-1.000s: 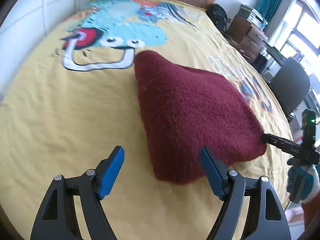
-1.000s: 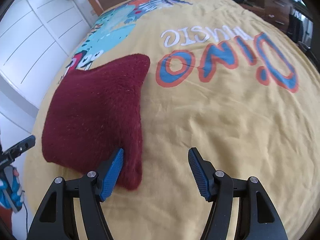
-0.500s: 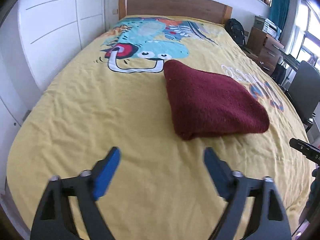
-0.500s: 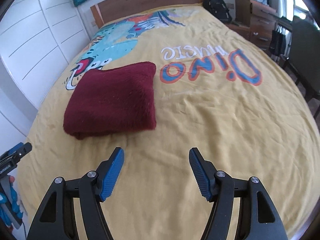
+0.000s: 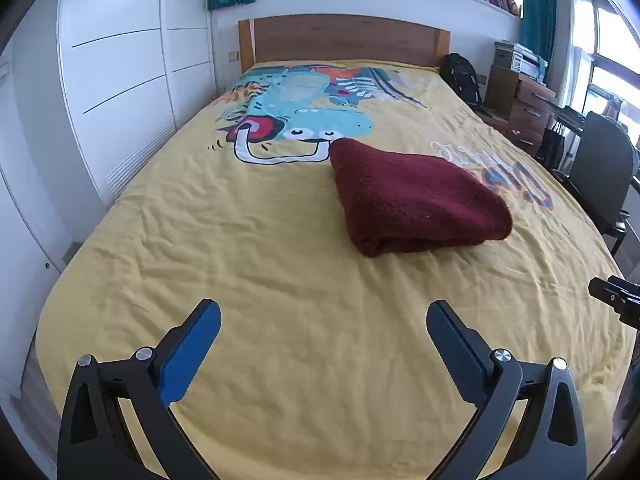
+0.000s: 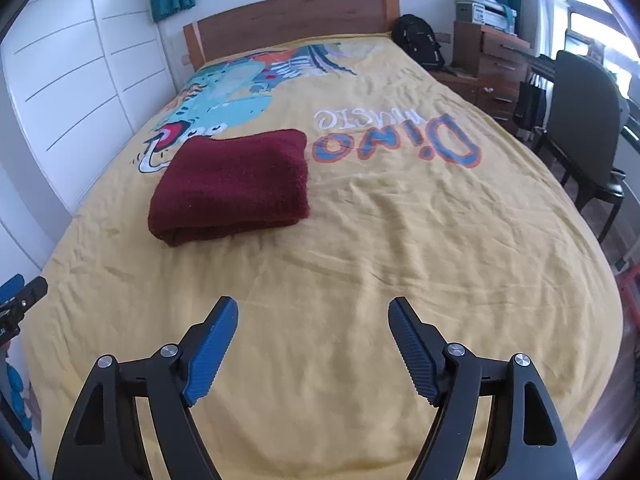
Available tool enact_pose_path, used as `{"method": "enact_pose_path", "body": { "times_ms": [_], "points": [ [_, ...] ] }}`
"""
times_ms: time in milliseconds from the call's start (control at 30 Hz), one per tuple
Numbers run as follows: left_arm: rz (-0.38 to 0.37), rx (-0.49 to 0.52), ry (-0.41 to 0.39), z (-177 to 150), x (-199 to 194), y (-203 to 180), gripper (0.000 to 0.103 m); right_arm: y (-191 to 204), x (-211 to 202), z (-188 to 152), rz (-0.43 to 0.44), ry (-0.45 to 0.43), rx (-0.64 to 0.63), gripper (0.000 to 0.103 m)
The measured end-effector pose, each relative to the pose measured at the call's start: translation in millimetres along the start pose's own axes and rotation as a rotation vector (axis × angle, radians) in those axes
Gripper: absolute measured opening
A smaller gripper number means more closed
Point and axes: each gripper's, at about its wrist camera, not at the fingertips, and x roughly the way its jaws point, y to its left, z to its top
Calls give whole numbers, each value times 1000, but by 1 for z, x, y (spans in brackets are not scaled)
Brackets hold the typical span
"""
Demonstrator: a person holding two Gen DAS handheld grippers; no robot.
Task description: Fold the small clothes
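Note:
A dark red fuzzy garment (image 5: 416, 196) (image 6: 236, 186) lies folded into a thick rectangle on the yellow bed cover (image 5: 280, 264) (image 6: 400, 232), near the dinosaur print. My left gripper (image 5: 322, 312) hangs over the foot of the bed, well back from the garment, its jaws opening wide with nothing between them. My right gripper (image 6: 312, 312) is also back over the near part of the bed, jaws opening and empty. The tip of the right gripper (image 5: 612, 294) shows at the right edge of the left wrist view; the left gripper's tip (image 6: 24, 296) shows at the left edge of the right wrist view.
White wardrobe doors (image 5: 112, 92) run along the left side of the bed. A wooden headboard (image 5: 344, 38) stands at the far end. A black backpack (image 5: 460, 76), wooden drawers (image 5: 520, 116) and a dark chair (image 5: 600, 176) stand to the right.
Both grippers have pulled back and up from the folded garment toward the foot of the bed, their jaws spreading wider. The garment now lies flat, untouched.

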Motion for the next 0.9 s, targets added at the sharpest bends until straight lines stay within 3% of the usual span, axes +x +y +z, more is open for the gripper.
{"method": "enact_pose_path", "body": {
  "times_ms": [300, 433, 900],
  "points": [
    [-35, 7, -28, -14, -20, -4, 102, -13, -33, -18, -60, -61, 42, 87],
    [-19, 6, -44, -17, -27, -5, 102, -18, -40, -24, -84, -78, 51, 103],
    [-26, -42, -63, -21, -33, -3, 102, -30, -39, -39, -120, -106, 76, 103]
  ]
}}
